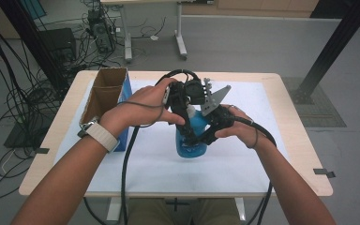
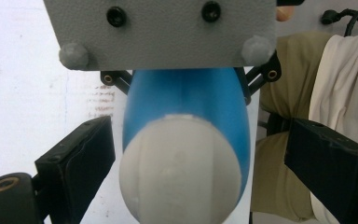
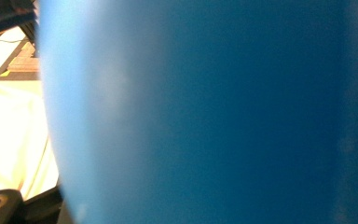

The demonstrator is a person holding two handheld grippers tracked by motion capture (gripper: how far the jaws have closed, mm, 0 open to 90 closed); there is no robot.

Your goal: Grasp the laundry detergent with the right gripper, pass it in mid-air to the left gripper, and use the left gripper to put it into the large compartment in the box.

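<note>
The blue bottle [image 1: 193, 136] stands upright on the white sheet [image 1: 243, 159] that covers the table [image 1: 290, 180], and I take everything else from it. It is the container nearest to me, a blue body with a white cap [image 2: 182, 172] on top; what is inside it I cannot tell, since the plastic does not let me see through.

My right tongs [image 1: 201, 136] come at the bottle from its right side, low on the body, with the jaws clamped against the blue wall. In the right gripper view the bottle's side sits so close that it blurs across the lens, and only the white sheet shows past its left edge.

My left tongs [image 1: 187, 105] hang over the top of the bottle, pointing down at it. In the left gripper view the two black jaws stand wide, one on each side of the cap, and neither pad touches it; there is a clear gap on both sides. The grey plate of my right tongs crosses the top of that view, just beyond the bottle's shoulder.

Left of the bottle and farther from me stands a cardboard box [image 1: 104, 96] with blue outer sides, its top open. A divider splits it into compartments, and the parts I can see into show bare cardboard.
</note>
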